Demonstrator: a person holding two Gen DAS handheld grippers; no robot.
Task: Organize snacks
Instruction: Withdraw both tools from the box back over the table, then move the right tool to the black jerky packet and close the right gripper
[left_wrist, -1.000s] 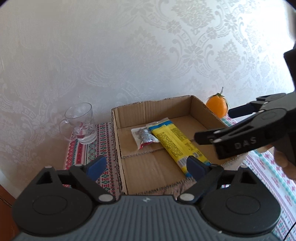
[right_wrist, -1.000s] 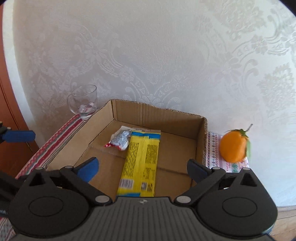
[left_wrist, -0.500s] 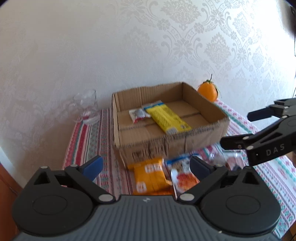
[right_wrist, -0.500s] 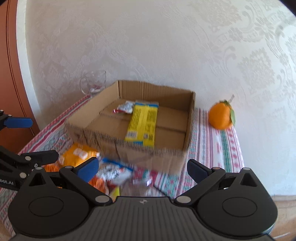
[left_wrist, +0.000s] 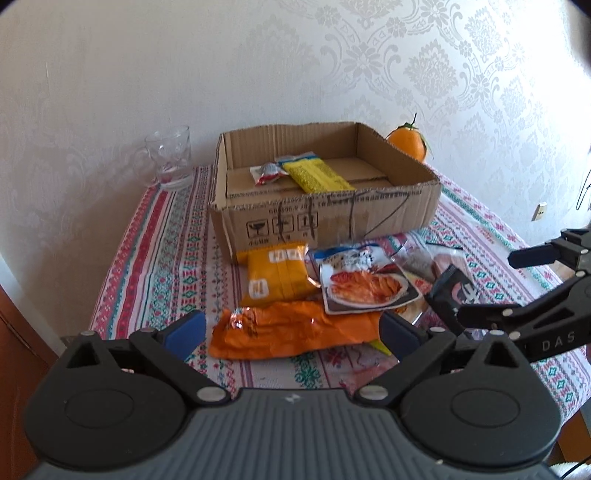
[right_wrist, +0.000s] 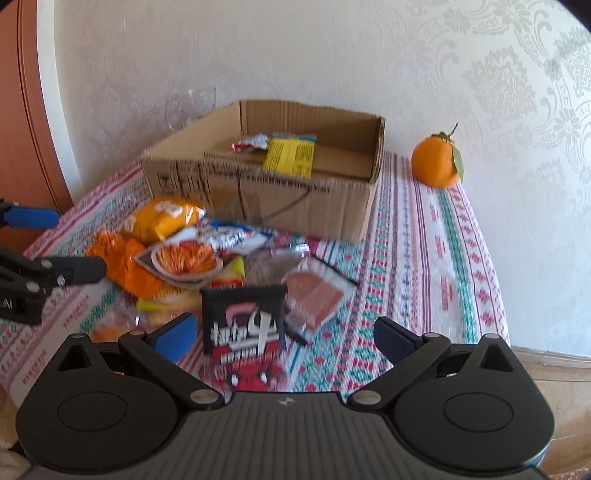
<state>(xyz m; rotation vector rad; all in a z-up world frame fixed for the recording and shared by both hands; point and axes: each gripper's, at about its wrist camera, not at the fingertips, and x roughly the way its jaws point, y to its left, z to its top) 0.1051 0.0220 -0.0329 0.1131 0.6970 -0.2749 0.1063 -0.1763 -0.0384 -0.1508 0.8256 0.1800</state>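
Observation:
A cardboard box (left_wrist: 332, 218) (right_wrist: 258, 192) stands at the back of the table. It holds a yellow snack bar (left_wrist: 314, 177) (right_wrist: 291, 155) and a small red and white packet (left_wrist: 266, 173) (right_wrist: 249, 142). In front of it lies a heap of snack packs: a yellow pack (left_wrist: 277, 277) (right_wrist: 166, 219), an orange bag (left_wrist: 295, 332) (right_wrist: 125, 266), a pack with a food picture (left_wrist: 365, 284) (right_wrist: 184, 258) and a black pack (right_wrist: 245, 317) (left_wrist: 450, 291). My left gripper (left_wrist: 291, 328) is open and empty above the orange bag. My right gripper (right_wrist: 284, 332) is open and empty above the black pack.
A glass mug (left_wrist: 170, 162) (right_wrist: 192, 105) stands left of the box. An orange (left_wrist: 408, 144) (right_wrist: 436, 166) sits at the box's back right. A patterned cloth (left_wrist: 166, 251) (right_wrist: 424, 251) covers the table. The wall is close behind. A wooden door (right_wrist: 29, 122) is on the left.
Both grippers have pulled back from over the box toward the table's near side. The heap of snack packs in front of the box has come into view.

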